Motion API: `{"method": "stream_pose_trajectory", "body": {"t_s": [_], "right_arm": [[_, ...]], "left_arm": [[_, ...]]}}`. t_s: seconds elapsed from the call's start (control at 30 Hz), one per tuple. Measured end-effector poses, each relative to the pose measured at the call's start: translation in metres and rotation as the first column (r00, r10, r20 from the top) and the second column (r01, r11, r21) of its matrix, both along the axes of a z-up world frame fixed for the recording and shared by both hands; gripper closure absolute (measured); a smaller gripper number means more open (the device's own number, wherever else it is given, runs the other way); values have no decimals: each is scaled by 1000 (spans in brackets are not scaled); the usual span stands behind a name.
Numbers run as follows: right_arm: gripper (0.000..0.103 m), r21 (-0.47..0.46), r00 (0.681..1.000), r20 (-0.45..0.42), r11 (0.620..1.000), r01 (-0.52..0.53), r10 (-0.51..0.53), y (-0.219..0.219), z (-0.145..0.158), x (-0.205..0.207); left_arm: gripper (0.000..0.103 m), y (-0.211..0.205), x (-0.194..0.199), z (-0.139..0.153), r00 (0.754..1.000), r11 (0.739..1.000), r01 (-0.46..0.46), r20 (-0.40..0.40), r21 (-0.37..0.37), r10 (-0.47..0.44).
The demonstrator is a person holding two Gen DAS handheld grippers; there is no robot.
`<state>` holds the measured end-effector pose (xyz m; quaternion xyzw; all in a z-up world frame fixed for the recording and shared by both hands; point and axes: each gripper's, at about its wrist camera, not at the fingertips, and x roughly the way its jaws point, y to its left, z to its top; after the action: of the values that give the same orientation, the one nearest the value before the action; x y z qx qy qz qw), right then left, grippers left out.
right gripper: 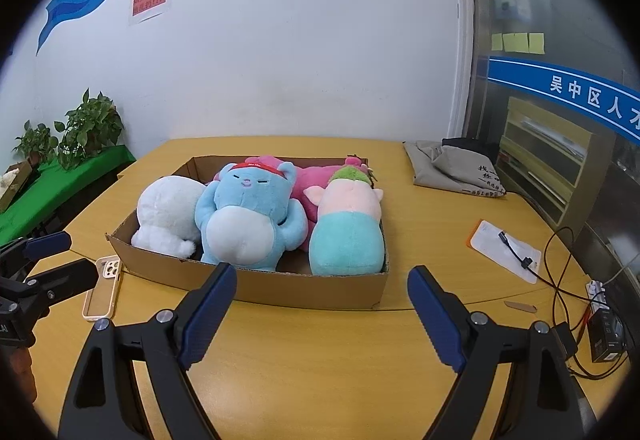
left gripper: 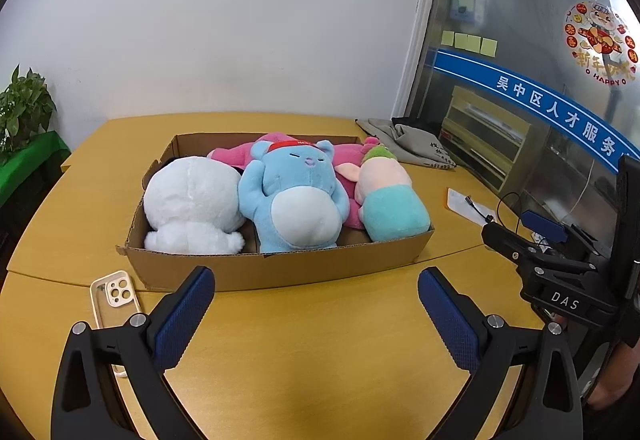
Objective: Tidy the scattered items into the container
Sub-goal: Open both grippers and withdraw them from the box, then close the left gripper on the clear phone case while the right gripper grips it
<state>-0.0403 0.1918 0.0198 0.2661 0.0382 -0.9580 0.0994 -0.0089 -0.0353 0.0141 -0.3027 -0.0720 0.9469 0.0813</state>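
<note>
Both grippers' fingers [left gripper: 184, 316] [right gripper: 436, 320] spread wide, empty, hovering before toy-filled box [left gripper: 280, 264].

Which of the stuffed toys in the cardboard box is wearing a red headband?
The light blue plush animal in the middle of the cardboard box. Neither the plain white plush beside it nor the pink-and-teal plush on its other side wears one.

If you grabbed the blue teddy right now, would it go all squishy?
Probably yes. The blue teddy looks fluffy and stuffed, so the fingers would likely sink in. It seems light for its size. It is wedged between other toys in the box, so it might drag a little.
</note>
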Motion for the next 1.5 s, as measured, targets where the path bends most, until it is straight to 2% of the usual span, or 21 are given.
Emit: {"method": "stream_pose_trajectory", "body": {"t_s": [0.4, 0.57, 0.67, 0.77, 0.9, 1.07, 1.2, 1.23, 1.37, 1.4, 1.47, 1.5], "right_arm": [[16, -2, 1000, 8, 1000, 11, -11, 3, -4, 2], [16, -15, 1000, 26, 1000, 10, -9, 4, -12, 0], [16, -48, 998, 61, 999, -22, 25, -4, -25, 2], [16, -66, 985, 130, 992, -103, 111, -34, -51, 5], [16, -146, 936, 231, 960, -238, 267, -93, -88, 5], [16, -251, 883, 299, 923, -293, 362, -169, -123, -3], [17, -246, 858, 315, 908, -340, 407, -226, -138, -15], [20, -233, 852, 322, 907, -352, 413, -239, -141, -18], [22, -180, 836, 346, 905, -386, 426, -281, -152, -30], [22, -163, 833, 354, 905, -394, 426, -289, -155, -33], [24, -135, 826, 371, 905, -404, 425, -300, -161, -35], [31, -120, 823, 380, 905, -409, 422, -306, -164, -36]], "left_arm": [[0, 0, 0, -1, 1000, 1000, 11, -4, 0, -11], [0, -22, -1, -5, 999, 999, 41, 9, 9, -41], [0, -51, -3, -11, 999, 999, 30, 32, -25, -29], [0, -87, -5, -20, 997, 998, 8, 71, -63, -3], [0, -134, -13, -34, 991, 993, 0, 129, -122, 16], [0, -193, -40, -68, 970, 998, -21, 241, -67, 37], [0, -228, -68, -100, 948, 999, -47, 316, -5, 46], [1, -235, -75, -108, 942, 998, -55, 332, 7, 50], [4, -255, -100, -132, 921, 996, -88, 383, 26, 71], [6, -259, -104, -138, 916, 995, -93, 394, 28, 75], [17, -264, -112, -149, 902, 994, -95, 427, 49, 65], [26, -265, -115, -154, 894, 994, -94, 443, 53, 61]]}}
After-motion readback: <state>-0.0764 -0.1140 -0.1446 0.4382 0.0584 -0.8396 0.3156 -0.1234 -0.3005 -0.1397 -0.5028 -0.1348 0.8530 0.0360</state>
